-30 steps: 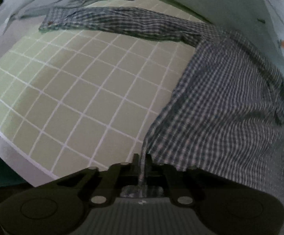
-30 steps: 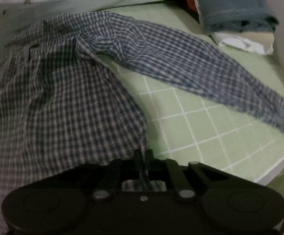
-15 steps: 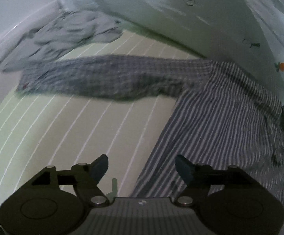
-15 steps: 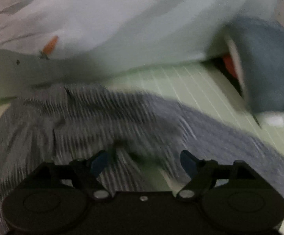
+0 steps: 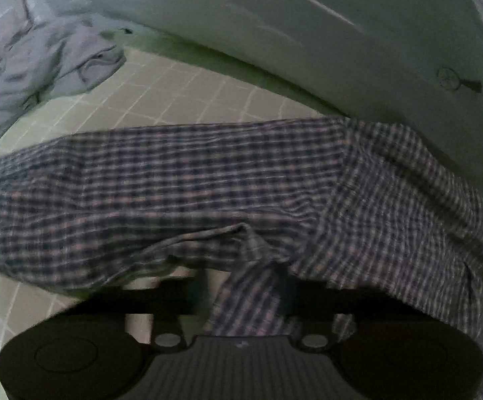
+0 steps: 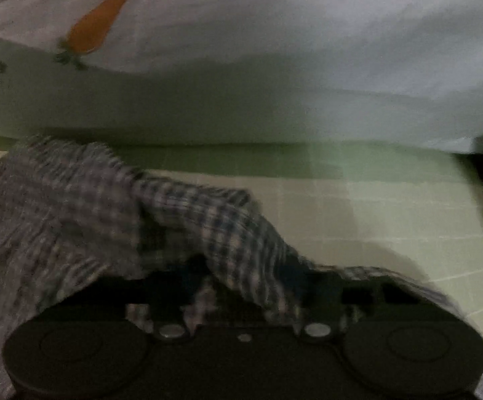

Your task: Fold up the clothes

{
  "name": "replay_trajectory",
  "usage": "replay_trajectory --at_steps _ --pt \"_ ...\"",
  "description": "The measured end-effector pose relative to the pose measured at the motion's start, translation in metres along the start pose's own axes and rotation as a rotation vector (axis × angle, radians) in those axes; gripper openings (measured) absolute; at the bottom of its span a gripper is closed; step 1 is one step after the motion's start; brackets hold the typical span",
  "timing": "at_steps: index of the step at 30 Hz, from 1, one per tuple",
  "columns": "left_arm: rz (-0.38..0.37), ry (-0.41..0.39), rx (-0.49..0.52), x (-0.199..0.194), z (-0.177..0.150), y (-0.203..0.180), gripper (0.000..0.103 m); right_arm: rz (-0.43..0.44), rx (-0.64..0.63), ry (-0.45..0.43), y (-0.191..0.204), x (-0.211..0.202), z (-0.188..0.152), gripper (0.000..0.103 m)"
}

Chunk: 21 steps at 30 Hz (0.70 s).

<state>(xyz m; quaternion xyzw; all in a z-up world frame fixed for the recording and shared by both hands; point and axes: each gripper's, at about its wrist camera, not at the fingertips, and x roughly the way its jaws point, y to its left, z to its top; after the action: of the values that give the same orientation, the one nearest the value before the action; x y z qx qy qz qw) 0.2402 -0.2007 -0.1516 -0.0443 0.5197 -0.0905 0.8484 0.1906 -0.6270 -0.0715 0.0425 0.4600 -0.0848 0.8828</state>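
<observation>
The blue-and-white checked shirt [image 5: 208, 180] lies on a green grid mat [image 5: 181, 93], one sleeve [image 5: 58, 200] stretching left. My left gripper [image 5: 245, 286] is low at the seam where that sleeve joins the body. It is open, and a ridge of fabric sits between its two dark fingers [image 5: 203, 283]. In the blurred right wrist view the shirt [image 6: 74, 206] fills the lower left, its other sleeve [image 6: 228, 220] running down to the right. My right gripper [image 6: 245, 276] is open too, with sleeve cloth draped over and between its jaws, hiding the fingertips.
A crumpled grey garment [image 5: 41, 63] lies at the mat's far left. Pale bedding [image 5: 308, 33] rises behind the mat; it carries a carrot print [image 6: 98, 23]. Bare mat [image 6: 391, 220] extends to the right of the sleeve.
One second ago both grippers were shut on the shirt's hem. They let go, opened, and have moved forward and down to the shoulder area, where cloth now lies between their fingers.
</observation>
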Motion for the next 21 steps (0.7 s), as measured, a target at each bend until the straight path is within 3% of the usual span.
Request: replay_trajectory --at_steps 2,4,10,13,16,19,21 --pt "-0.008 -0.006 0.011 -0.004 -0.006 0.0 0.003 0.037 0.006 -0.013 0.0 -0.008 -0.007 0.018" --pt "-0.013 -0.006 0.014 -0.011 -0.015 0.004 0.003 0.032 -0.021 -0.044 0.001 -0.024 -0.018 0.009" --pt "0.003 0.011 0.029 -0.055 -0.055 0.017 0.003 0.059 0.04 -0.079 -0.004 -0.069 -0.051 0.006" --pt "0.026 0.07 0.014 -0.064 -0.087 0.026 0.004 0.083 0.081 -0.069 -0.009 -0.079 -0.064 0.006" --pt "0.041 0.111 -0.002 -0.066 -0.107 0.031 0.01 0.108 0.123 -0.059 -0.014 -0.088 -0.077 0.008" --pt "0.046 0.078 0.041 -0.075 -0.103 0.024 0.015 0.133 0.165 -0.049 -0.02 -0.098 -0.09 0.023" --pt "0.038 0.043 0.067 -0.08 -0.091 0.018 0.034 0.149 0.193 -0.042 -0.023 -0.105 -0.098 0.04"
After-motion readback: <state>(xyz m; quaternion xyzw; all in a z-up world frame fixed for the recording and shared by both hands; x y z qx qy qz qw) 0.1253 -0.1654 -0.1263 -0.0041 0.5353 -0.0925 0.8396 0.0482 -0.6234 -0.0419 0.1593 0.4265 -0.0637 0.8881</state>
